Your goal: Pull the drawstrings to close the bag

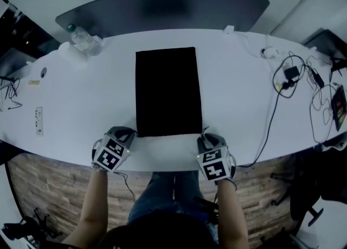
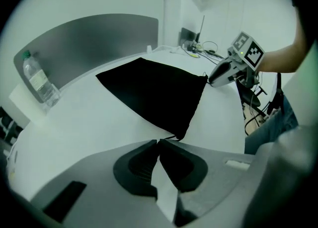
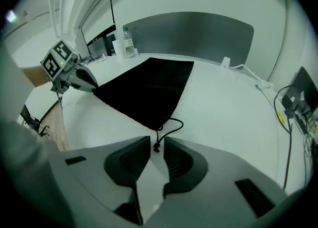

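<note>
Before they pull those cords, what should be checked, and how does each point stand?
1. Left gripper shut on the left drawstring: ok, the jaws meet where the cord ends.
2. Right gripper shut on the right drawstring: not ok, the jaws stand apart and the knot only lies between them.
3. Bag lying flat: ok.
4. Grippers at the bag's two near corners: ok.
5. Bottle away from the bag: ok.

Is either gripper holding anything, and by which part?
The left gripper is shut on the left drawstring, close to the bag. The right gripper holds nothing: its jaws stand apart around the knotted end of the right drawstring.
</note>
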Action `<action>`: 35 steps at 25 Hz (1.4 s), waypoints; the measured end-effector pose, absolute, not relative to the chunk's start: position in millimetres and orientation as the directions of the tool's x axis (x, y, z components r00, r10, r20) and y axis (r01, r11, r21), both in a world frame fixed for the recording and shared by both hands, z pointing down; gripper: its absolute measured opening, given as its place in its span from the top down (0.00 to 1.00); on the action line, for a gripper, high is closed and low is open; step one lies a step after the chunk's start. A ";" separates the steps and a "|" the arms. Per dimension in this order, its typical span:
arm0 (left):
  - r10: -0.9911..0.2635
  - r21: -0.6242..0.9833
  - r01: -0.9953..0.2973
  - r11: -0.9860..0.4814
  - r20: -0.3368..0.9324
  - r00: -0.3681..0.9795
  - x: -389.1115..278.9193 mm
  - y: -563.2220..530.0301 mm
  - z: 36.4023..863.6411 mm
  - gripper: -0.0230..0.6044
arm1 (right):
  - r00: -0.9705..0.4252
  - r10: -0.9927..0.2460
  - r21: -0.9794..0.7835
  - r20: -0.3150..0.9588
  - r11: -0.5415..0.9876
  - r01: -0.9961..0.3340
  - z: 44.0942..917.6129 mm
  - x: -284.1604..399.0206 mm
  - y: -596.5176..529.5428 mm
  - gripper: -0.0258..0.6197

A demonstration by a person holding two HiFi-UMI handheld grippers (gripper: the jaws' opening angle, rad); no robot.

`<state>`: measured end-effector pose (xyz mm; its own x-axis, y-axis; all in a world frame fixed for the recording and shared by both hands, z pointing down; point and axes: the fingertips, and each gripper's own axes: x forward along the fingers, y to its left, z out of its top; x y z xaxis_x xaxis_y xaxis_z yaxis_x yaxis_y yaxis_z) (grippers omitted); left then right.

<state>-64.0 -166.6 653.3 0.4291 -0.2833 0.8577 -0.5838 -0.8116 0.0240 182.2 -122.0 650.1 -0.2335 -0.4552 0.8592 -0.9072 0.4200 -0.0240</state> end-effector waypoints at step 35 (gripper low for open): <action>-0.735 -0.055 -0.860 -0.507 0.549 0.398 -69.0 -231.6 507.0 0.94 | -0.255 -0.707 0.101 0.660 0.419 -0.902 498.4 223.7 -200.2 0.94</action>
<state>-69.0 -231.6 507.0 0.3981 -0.7347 0.5493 -0.8603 -0.5069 -0.0545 223.7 -200.2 498.4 -0.2546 -0.7072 0.6595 -0.9022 0.4192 0.1012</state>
